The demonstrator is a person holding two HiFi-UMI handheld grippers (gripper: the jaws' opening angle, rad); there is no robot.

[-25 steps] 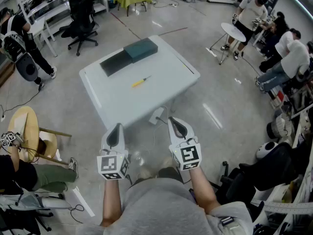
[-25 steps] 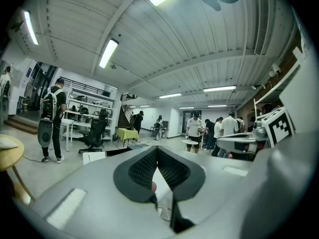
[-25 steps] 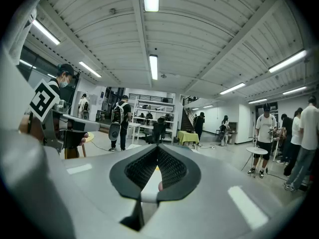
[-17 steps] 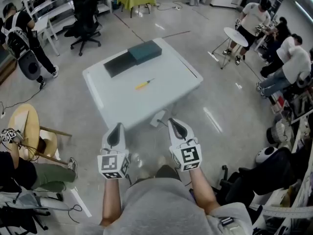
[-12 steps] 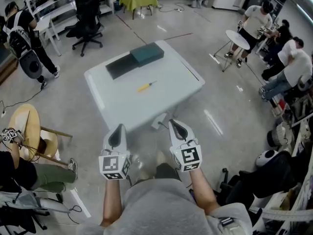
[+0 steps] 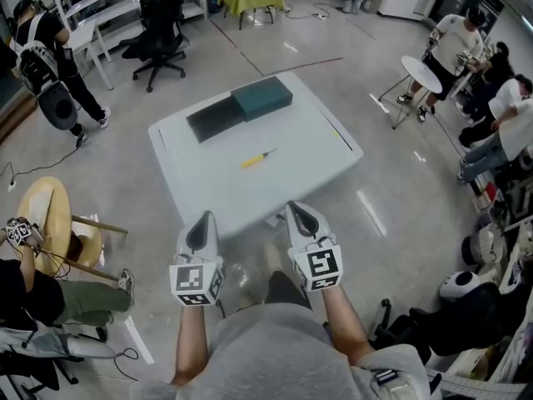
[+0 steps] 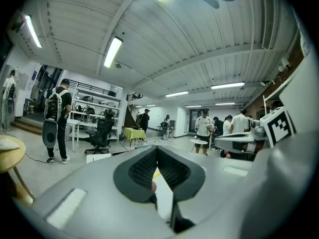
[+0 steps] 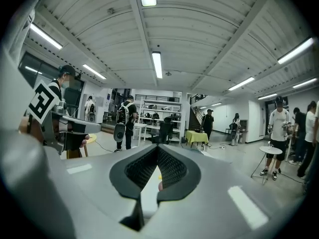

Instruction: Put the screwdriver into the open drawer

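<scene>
Fingers point(image 6: 198, 230) closed on nothing, left gripper point(image 6: 201, 220) and right gripper point(image 6: 300, 215) alike | screwdriver point(image 6: 256, 158) lies on desk point(image 6: 208, 186), far of both, between them, slightly nearer right | axis near-left to far-right, yellow handle nearest | drawer, likely the dark tray point(image 6: 215, 117), farther left

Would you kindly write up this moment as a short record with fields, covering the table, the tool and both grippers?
table: white, in front of the person
screwdriver: yellow handle, lying mid-table, untouched
drawer unit: teal box with a dark grey part beside it, at the table's far side
left gripper: fingers together, empty, by the table's near edge
right gripper: fingers together, empty, by the table's near edge
task status: screwdriver not yet picked up
</scene>
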